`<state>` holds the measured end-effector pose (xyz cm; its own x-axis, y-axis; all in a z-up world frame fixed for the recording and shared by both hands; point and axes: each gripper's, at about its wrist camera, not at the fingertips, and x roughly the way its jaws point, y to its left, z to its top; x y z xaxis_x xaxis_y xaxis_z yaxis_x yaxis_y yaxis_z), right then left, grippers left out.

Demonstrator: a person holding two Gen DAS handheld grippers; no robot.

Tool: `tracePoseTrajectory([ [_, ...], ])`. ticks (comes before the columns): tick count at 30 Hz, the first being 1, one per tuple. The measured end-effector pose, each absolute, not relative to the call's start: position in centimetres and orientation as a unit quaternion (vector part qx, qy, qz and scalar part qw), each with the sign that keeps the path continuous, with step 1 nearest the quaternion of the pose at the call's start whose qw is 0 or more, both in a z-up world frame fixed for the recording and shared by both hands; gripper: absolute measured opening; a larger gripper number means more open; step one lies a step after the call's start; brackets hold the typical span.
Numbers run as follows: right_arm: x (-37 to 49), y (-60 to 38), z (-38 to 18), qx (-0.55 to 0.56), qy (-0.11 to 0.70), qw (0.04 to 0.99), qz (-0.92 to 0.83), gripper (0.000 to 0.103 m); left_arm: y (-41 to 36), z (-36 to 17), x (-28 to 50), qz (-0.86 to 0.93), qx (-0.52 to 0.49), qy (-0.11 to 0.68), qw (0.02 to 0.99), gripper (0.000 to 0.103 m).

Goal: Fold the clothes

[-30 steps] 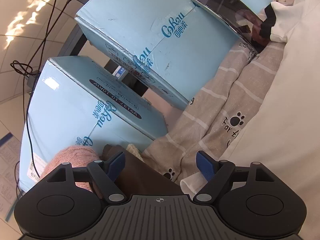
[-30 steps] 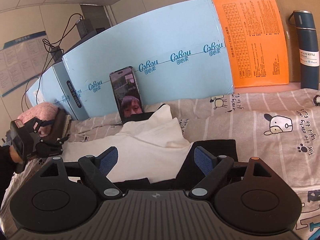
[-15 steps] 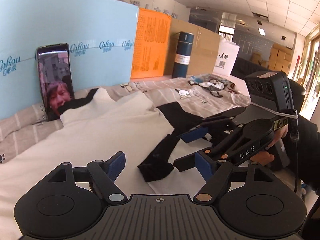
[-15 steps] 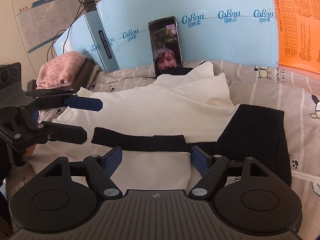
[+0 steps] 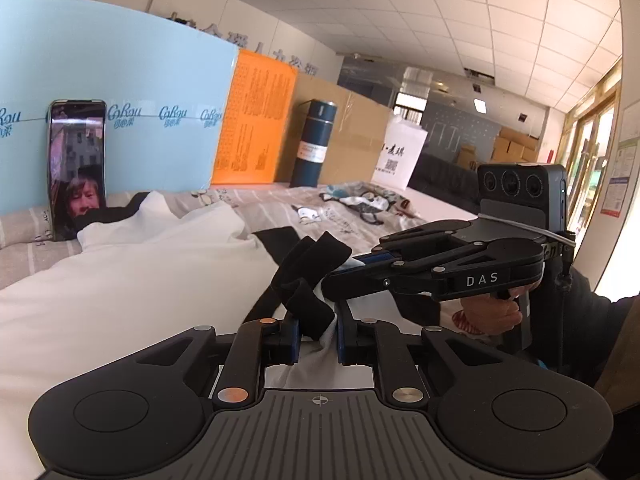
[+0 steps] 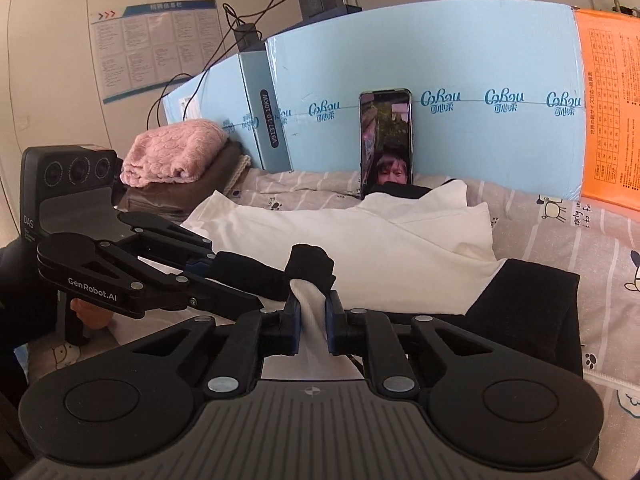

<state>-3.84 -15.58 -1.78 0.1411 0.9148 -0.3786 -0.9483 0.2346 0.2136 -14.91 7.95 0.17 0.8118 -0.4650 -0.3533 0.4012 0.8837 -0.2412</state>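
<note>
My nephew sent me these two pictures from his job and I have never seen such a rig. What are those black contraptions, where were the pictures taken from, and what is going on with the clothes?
There is no robot here. A person holds a hand-held pinching tool in each hand, and each tool carries a wide-angle camera looking forward along its two fingers. One picture is taken from the left tool, the other from the right tool, so each shows its own fingers at the bottom and the other tool off to the side.

On the bed lies a printed striped sheet with a white garment with black trim spread on it. Both tools are closing on its bunched near edge, white cloth and black trim pinched between the fingers.

Behind stand a phone leaning on light blue boxes, a dark blue flask, and a pile of folded clothes topped by a pink one.
</note>
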Motion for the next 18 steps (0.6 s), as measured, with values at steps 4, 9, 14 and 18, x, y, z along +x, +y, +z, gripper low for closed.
tracePoseTrajectory([
  [4,-7.2,-18.5,-0.1,-0.004,0.189,0.751,0.633,0.011,7.4,1.1,-18.6,-0.276,-0.086,0.151,0.945,0.015],
  [9,-12.2,-21.1,0.2,-0.009,0.184,0.747,0.638,0.011,6.2,0.9,-22.3,-0.353,-0.081,0.142,0.921,0.015],
  [14,-16.2,-23.1,-0.8,-0.022,0.206,0.755,0.622,0.011,4.1,-0.7,-24.7,-0.409,-0.078,0.178,0.891,0.015],
  [18,-18.2,-24.2,-1.9,-0.021,0.228,0.757,0.611,0.011,2.1,-1.8,-25.5,-0.455,-0.07,0.212,0.862,0.015],
])
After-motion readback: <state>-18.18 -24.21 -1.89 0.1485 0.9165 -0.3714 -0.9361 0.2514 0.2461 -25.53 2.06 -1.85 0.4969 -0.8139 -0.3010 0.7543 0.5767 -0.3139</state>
